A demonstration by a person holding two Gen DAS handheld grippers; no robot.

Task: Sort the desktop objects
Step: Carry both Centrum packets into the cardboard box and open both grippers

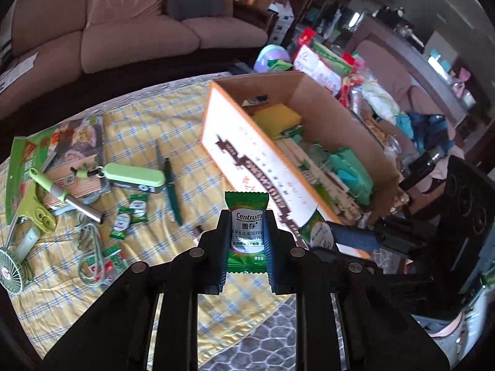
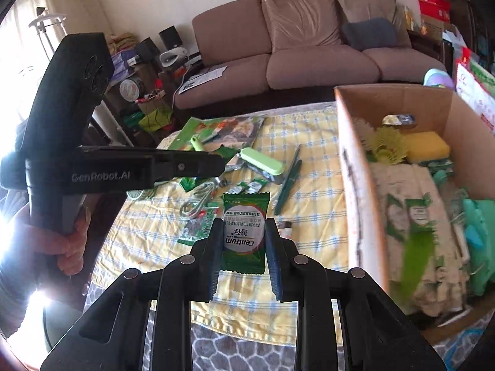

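My left gripper (image 1: 246,232) is clenched on a green Centrum sachet (image 1: 246,235), held above the checked surface (image 1: 185,117). My right gripper (image 2: 244,241) grasps a second Centrum sachet (image 2: 244,235), just left of the cardboard box (image 2: 355,170).

The table (image 1: 241,318) was covered with a yellow checked cloth (image 1: 148,130). On the cloth stood an open cardboard box (image 1: 349,126), at the right side. To the left of the box lay two dark green pens (image 1: 170,185), a light green case (image 1: 136,176) and several small green sachets (image 1: 133,210). Farther left lay a green food packet (image 1: 58,154), a metal tool with a green handle (image 1: 66,196), a coiled cable (image 1: 89,247) and a small fan (image 1: 10,270), which was at the cloth's edge.
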